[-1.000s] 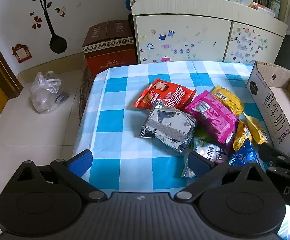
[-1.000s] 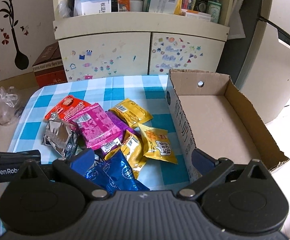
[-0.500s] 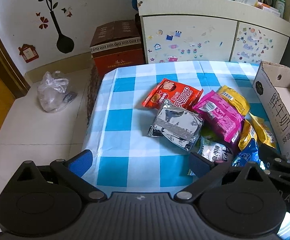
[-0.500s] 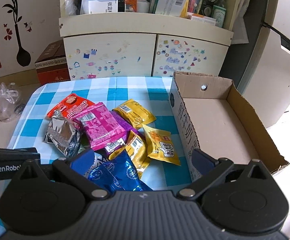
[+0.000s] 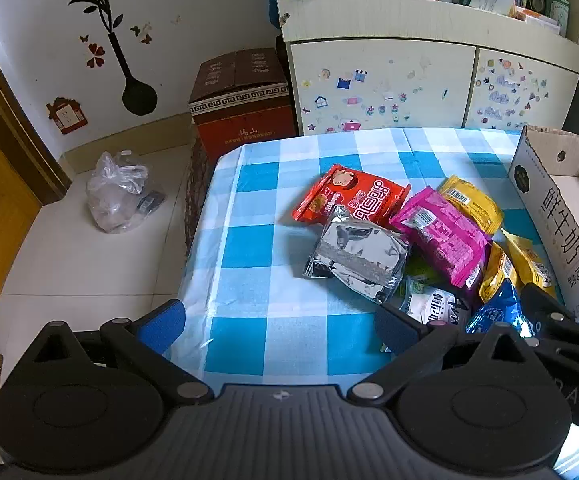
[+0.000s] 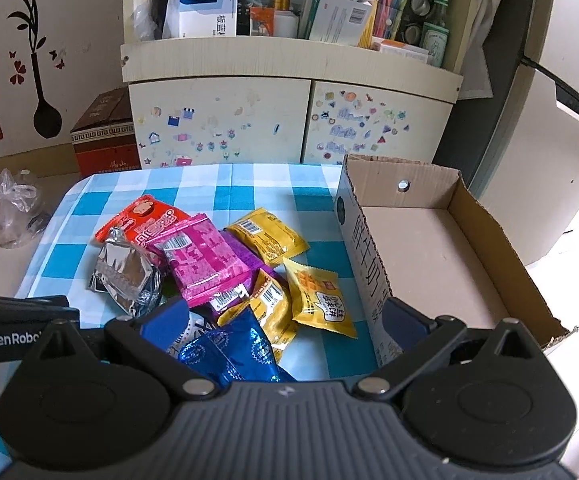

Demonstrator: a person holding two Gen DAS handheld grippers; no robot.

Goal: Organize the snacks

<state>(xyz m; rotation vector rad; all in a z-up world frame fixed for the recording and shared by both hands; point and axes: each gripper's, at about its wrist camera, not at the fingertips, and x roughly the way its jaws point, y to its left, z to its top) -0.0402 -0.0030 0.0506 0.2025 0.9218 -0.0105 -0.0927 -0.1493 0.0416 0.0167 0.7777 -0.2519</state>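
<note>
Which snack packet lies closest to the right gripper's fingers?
The blue foil packet, lying between the open right gripper fingers at the near edge of the pile. The yellow packets and pink packet lie farther off.

A lived-in home: at the top of the frame a cream cabinet [image 6: 289, 120] (doors dotted with children's stickers) holds boxes and bottles, flower decals [image 5: 101, 40] mark the upper-left wall, and a checked tablecloth [image 5: 249, 280] covers the table.

Left wrist view from the table's near-left edge, looking down across the checked cloth [image 5: 249, 332], right wrist view from beside it, both close, sharing the snack pile [image 6: 217, 264] and cupboard [image 5: 429, 88].
</note>
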